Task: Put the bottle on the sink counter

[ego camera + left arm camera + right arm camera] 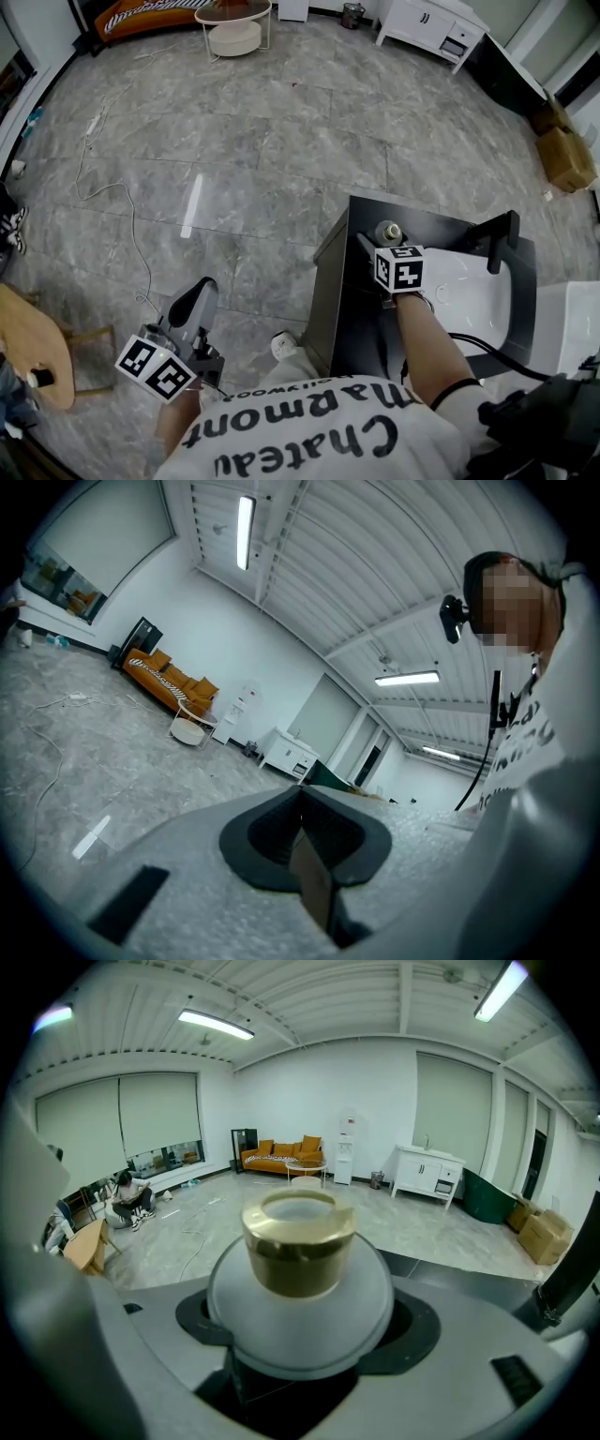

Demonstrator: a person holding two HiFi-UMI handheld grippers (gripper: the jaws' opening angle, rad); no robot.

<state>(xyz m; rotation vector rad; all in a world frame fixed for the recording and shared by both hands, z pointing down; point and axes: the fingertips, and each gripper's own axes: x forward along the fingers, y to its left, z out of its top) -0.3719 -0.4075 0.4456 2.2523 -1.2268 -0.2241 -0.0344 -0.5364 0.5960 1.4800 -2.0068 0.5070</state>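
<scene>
The bottle (387, 231) has a frosted white round body and a gold cap. My right gripper (378, 243) is shut on it over the far left part of the black sink counter (427, 226). In the right gripper view the bottle (298, 1269) fills the middle, upright, clamped low between the jaws of the right gripper (298, 1358). Whether its base touches the counter is hidden. My left gripper (198, 294) hangs over the floor at lower left, shut and holding nothing. In its own view the left gripper (302, 841) points up into the room.
A white basin (473, 286) and a black faucet (502, 239) sit in the counter to the right of the bottle. A wooden chair (33, 347) stands at far left and a cable (112, 195) runs over the floor. Farther off are a round side table (234, 28), a white cabinet (431, 28) and cardboard boxes (565, 150).
</scene>
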